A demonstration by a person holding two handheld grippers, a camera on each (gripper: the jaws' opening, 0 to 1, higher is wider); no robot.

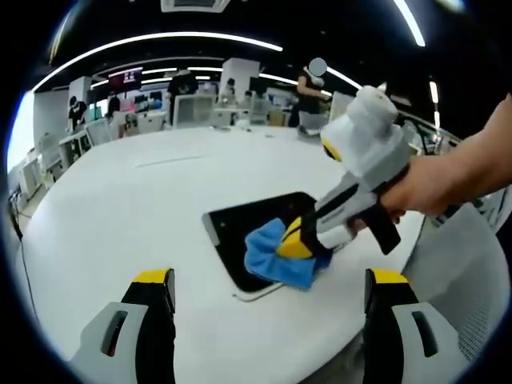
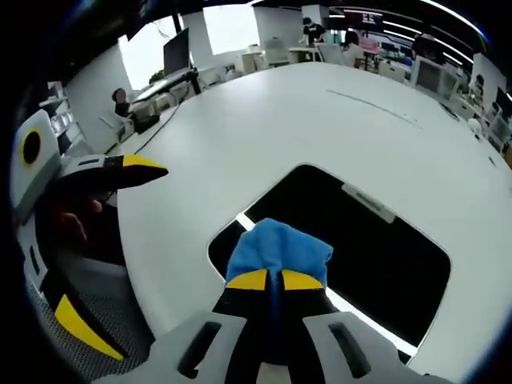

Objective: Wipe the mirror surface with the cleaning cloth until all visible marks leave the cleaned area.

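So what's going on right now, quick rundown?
Right gripper shut on blue cloth, pressing it on the mirror. Left gripper open, hovering off the white table. Nothing in the way.

No legible text; small label on mirror (image 2: pixel 352 248) edge too blurred to read.

This looks like a big office, because behind the white table (image 1: pixel 160 200) at the top of the frame there are rows of desks with screens (image 1: pixel 194 109), people (image 1: pixel 308 100) standing around, and long light strips (image 1: pixel 160 40) on a dark ceiling.
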